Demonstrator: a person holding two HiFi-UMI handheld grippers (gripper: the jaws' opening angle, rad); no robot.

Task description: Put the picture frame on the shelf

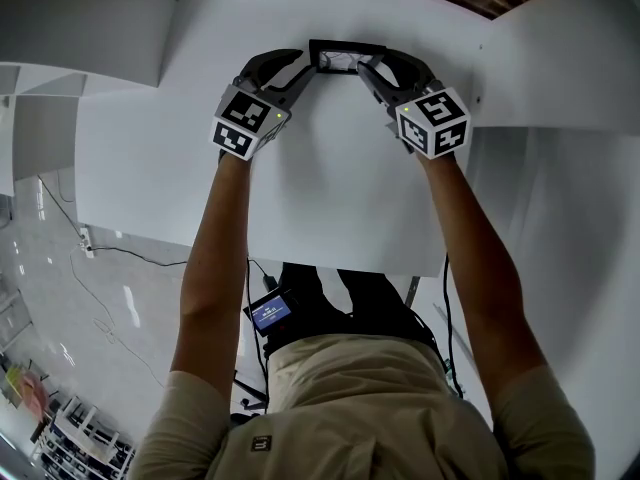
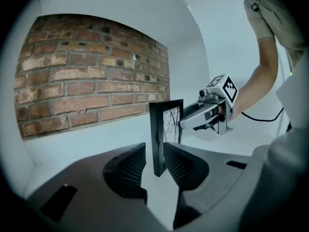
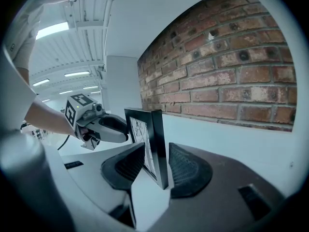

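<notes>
Left tool [image 1: 303, 70] and right tool [image 1: 369, 70] both sit with jaws parted around the upright picture frame [image 1: 346, 58] (neither grips it), so a skewed withdrawal could topple it.

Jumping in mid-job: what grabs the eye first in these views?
A black picture frame stands upright on the white shelf, close to the brick wall. The left hand-held gripper and right hand-held gripper straddle its two ends, jaws open around its edges.
</notes>
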